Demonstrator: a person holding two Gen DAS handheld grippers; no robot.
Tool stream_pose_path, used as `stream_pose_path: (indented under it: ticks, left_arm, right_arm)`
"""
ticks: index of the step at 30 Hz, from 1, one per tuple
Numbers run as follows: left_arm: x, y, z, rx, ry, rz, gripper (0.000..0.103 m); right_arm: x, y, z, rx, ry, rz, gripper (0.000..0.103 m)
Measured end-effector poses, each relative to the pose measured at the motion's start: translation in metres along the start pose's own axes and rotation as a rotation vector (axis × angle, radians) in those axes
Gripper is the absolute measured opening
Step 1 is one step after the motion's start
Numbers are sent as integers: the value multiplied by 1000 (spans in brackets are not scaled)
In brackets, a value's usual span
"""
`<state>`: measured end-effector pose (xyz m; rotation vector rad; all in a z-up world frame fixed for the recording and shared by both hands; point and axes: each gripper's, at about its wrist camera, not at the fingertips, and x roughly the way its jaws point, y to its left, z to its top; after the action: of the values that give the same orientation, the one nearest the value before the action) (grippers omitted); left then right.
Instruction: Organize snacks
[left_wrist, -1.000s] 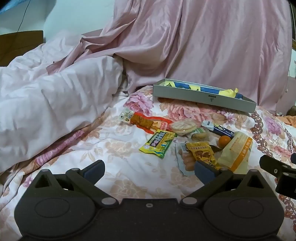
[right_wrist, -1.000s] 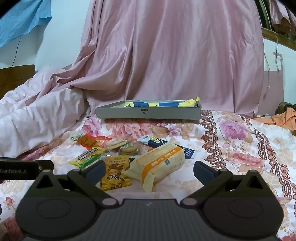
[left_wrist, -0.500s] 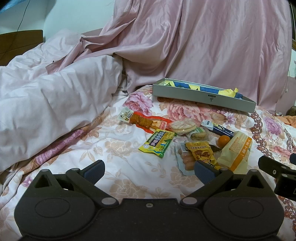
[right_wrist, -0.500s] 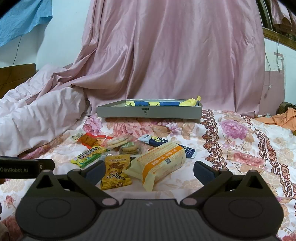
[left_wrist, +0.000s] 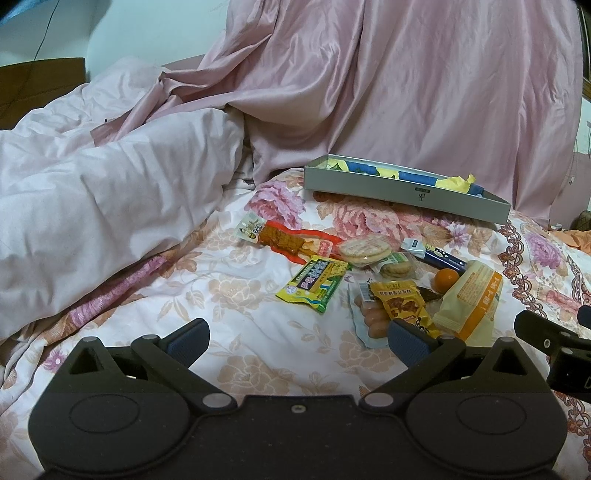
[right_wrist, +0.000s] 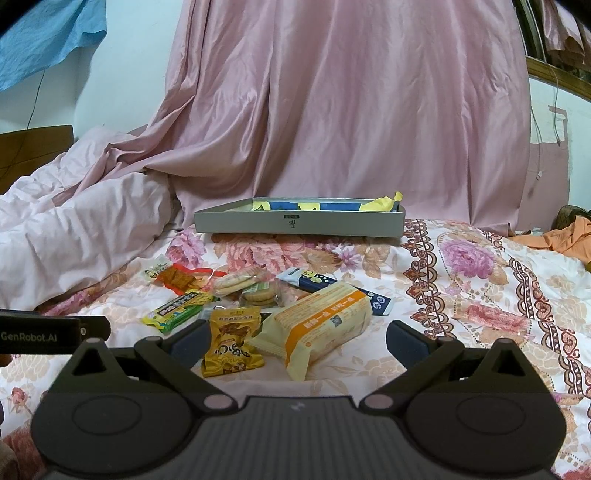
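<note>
Right wrist view: right gripper (right_wrist: 295, 339) fingers spread wide, empty, cream-orange biscuit pack (right_wrist: 325, 317) lying on bed dead ahead between them, long axis angled up-right. Left gripper (left_wrist: 295, 341) also wide open, empty, farther off. Grey box (right_wrist: 299, 223) beyond.

A home bedroom — a bed (right_wrist: 480, 280) under a floral sheet, a rumpled pink duvet (left_wrist: 92, 206) beside it, a pink curtain (right_wrist: 351, 110) behind it.
</note>
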<state>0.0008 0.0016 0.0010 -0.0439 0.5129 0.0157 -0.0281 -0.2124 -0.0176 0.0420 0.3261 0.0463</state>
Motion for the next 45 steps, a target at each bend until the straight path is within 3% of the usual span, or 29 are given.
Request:
stream_pose_path:
  ticks: [21,27,33,45]
  left_arm:
    - [3,-5,-9,1,11,-1,102]
    - [16,0,-4,-24,76,-24,102]
    - [29,3,5,-58,82,-43,102]
    - [69,-2,11,-68,116,-141,102]
  right_arm:
    - [1,2,-3,-1,16,-7,103]
    - [13,-6,0,34,90,9,103]
    - [41,-18,12,88,155,21,103]
    - [126,-39,33,330,322,15,103]
